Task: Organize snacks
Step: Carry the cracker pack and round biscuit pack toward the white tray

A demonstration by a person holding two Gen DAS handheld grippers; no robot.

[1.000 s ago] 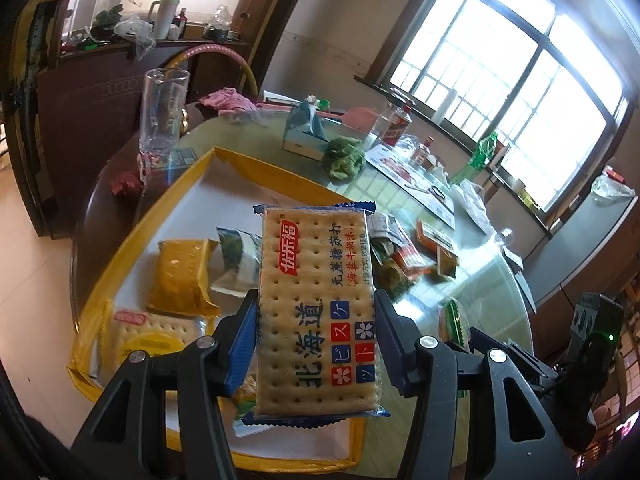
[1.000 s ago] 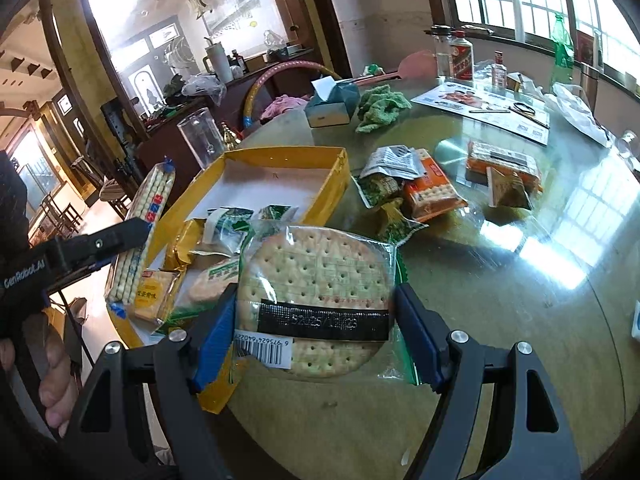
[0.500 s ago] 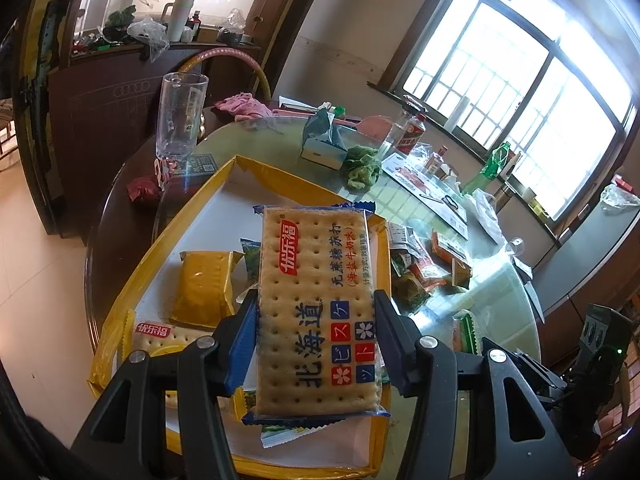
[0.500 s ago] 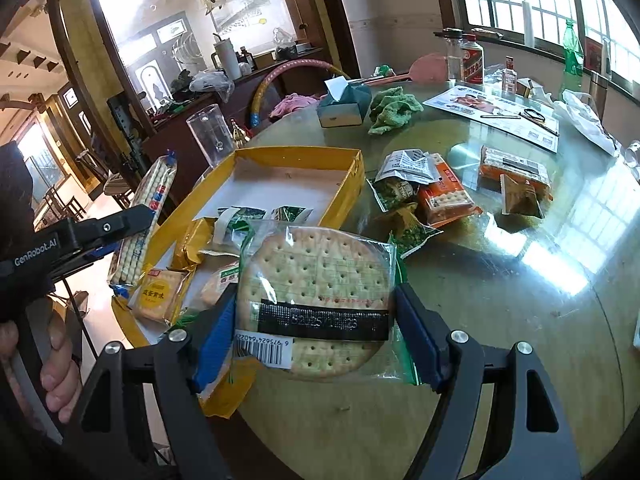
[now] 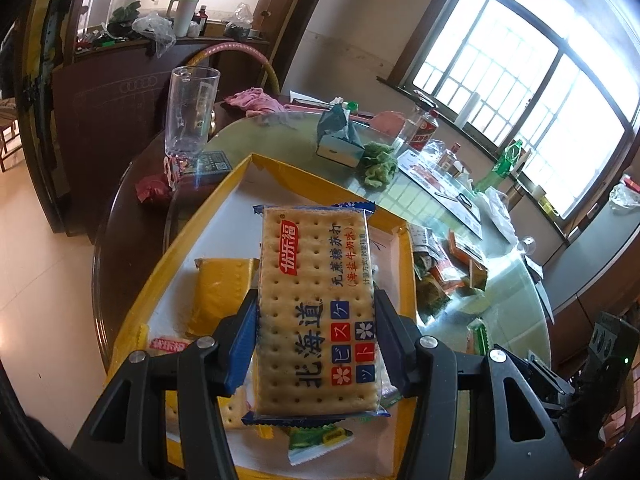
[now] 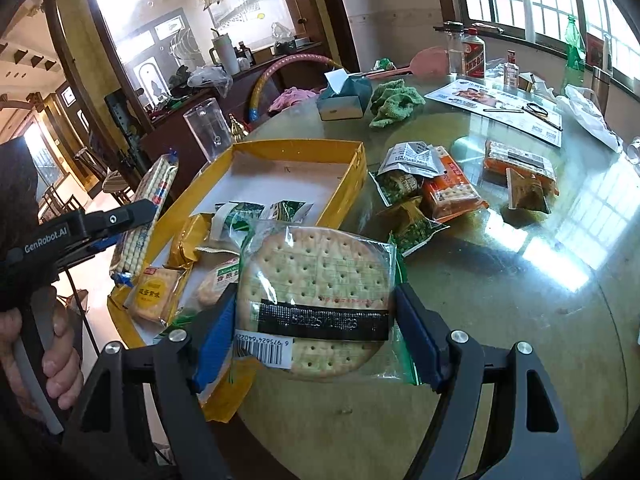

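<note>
Two tongs clenched, left tongs (image 5: 316,338) on cracker pack (image 5: 316,312), right tongs (image 6: 314,338) on round biscuit pack (image 6: 316,300), hiding tray (image 5: 224,184) contents

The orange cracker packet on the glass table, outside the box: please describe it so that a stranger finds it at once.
Start at the yellow cardboard box on the round glass table. Just right of it lies a small heap of packets; the orange cracker packet lies at the heap's right edge. It alone in the heap is orange with square crackers showing, whereas its neighbours are green or silver.

Tray (image 6: 354,168) far half bare; near half packet-crowded.
</note>
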